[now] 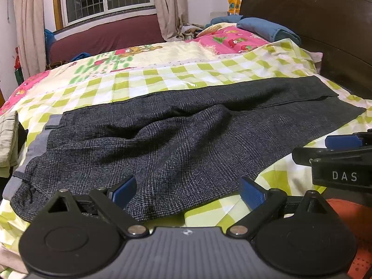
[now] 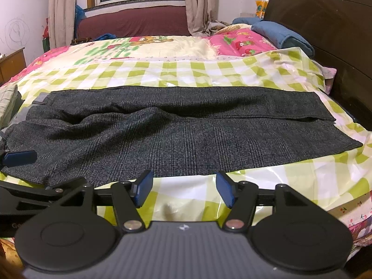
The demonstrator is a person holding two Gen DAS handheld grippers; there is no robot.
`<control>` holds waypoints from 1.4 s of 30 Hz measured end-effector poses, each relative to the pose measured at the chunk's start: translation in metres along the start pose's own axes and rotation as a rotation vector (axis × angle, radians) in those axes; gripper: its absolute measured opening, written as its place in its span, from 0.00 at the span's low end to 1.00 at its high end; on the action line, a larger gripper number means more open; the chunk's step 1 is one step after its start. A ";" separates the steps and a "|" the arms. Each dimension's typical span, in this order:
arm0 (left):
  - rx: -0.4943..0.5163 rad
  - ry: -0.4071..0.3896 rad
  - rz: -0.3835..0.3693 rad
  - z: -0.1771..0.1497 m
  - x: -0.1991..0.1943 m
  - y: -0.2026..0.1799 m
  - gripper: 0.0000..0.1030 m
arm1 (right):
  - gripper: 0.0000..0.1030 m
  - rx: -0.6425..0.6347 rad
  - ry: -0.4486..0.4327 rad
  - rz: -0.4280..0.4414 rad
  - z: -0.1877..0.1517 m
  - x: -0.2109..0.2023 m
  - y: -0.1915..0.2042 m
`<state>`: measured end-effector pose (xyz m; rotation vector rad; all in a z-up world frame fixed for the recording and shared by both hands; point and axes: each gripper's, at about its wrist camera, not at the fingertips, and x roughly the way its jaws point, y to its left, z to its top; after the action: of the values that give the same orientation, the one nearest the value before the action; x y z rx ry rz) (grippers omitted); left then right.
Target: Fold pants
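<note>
Dark grey checked pants [image 1: 186, 134] [image 2: 186, 139] lie spread across the bed, waistband to the left and leg ends to the right. One leg lies over the other, with a rumpled fold near the middle. My left gripper [image 1: 188, 191] is open at the pants' near edge, and the cloth runs between its blue pads without being pinched. My right gripper [image 2: 184, 187] is open over the checked sheet, just short of the pants' near hem, with nothing between its jaws. One of the left gripper's fingers [image 2: 19, 157] shows over the pants at the left of the right wrist view.
A green-and-white checked sheet [image 2: 290, 176] covers the bed. A dark wooden headboard [image 1: 325, 34] stands at the right, with a blue pillow [image 1: 267, 29] and a pink quilt [image 1: 232, 39] behind the pants. A beige folded cloth [image 1: 8, 139] lies at the left edge. A maroon bench [image 2: 134, 21] sits under the window.
</note>
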<state>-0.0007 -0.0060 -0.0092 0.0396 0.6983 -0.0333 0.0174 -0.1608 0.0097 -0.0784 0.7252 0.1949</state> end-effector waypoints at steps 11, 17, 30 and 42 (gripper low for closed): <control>0.002 0.001 -0.003 0.000 0.000 -0.001 1.00 | 0.60 0.000 0.002 0.000 -0.002 0.001 0.002; 0.005 0.002 -0.008 0.001 0.001 -0.002 1.00 | 0.60 -0.004 0.009 -0.005 -0.002 0.002 0.001; 0.016 0.008 -0.015 0.001 0.003 -0.003 1.00 | 0.60 0.002 0.021 0.003 0.000 0.003 0.000; 0.028 0.011 -0.012 -0.001 0.003 -0.005 1.00 | 0.60 0.006 0.016 0.009 -0.001 0.001 -0.001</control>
<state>0.0011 -0.0111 -0.0124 0.0623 0.7091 -0.0538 0.0177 -0.1617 0.0077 -0.0711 0.7425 0.2011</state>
